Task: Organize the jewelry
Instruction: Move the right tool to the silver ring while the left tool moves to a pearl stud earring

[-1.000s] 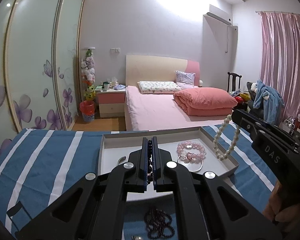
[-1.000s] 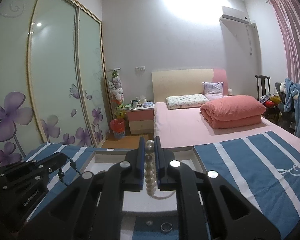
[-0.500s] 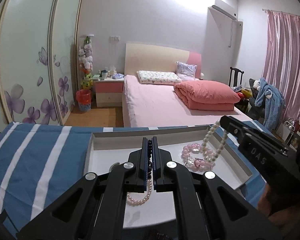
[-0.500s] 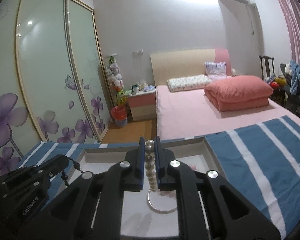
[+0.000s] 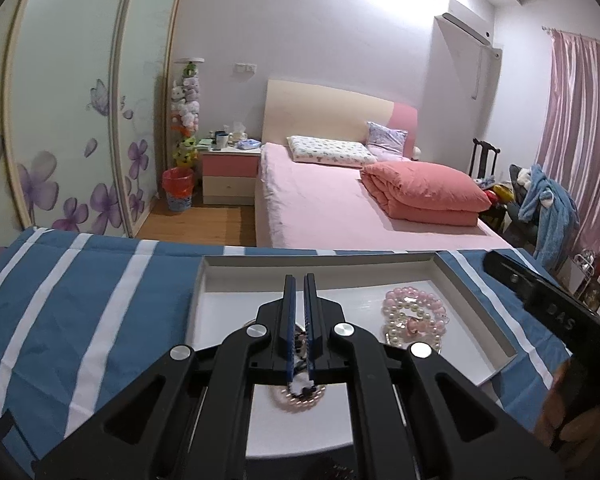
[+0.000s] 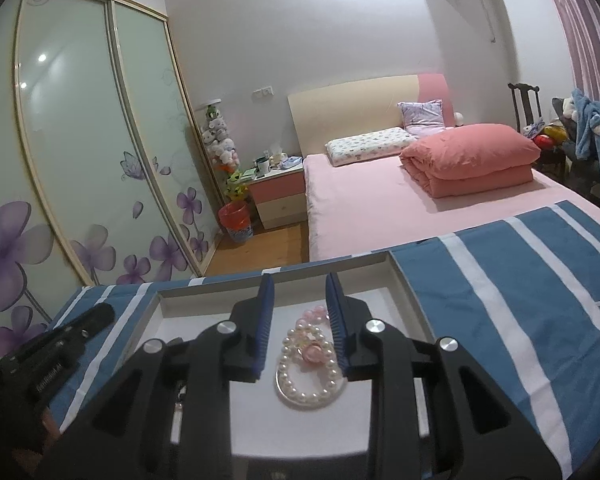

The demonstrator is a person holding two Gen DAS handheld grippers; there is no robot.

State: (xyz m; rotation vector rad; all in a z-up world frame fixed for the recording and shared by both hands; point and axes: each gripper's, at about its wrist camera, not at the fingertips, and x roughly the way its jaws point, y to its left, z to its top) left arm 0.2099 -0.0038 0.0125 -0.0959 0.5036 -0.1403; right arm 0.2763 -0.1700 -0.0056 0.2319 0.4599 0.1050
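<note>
Left tongs (image 5: 299, 312): fingers pressed together, pinching a dark beaded strand (image 5: 300, 346) that shows in the slit between the blue pads and hangs down to the tray floor. Under them we note a loop of small pinkish pearls (image 5: 298, 398) lying in the white tray (image 5: 476, 308).

Right tongs (image 6: 300, 312): jaws opening. The white pearl bracelet (image 6: 310, 364) lies on the tray (image 6: 400, 280) floor between and below the pads; the pads do not press on it. It rests across a pink bead bracelet (image 6: 314, 314) and a thin clear bangle (image 6: 300, 402), all touching.

Seen from the left camera, this heap sits at about 2 o'clock from the left tongs, near the tray's right wall. The right tongs' body (image 5: 548, 312) enters at 3 o'clock.

Tray sits on a blue cloth with white stripes (image 5: 80, 320) covering the tabletop. Pink bed (image 5: 320, 204) at 12 o'clock, beyond the tray.
</note>
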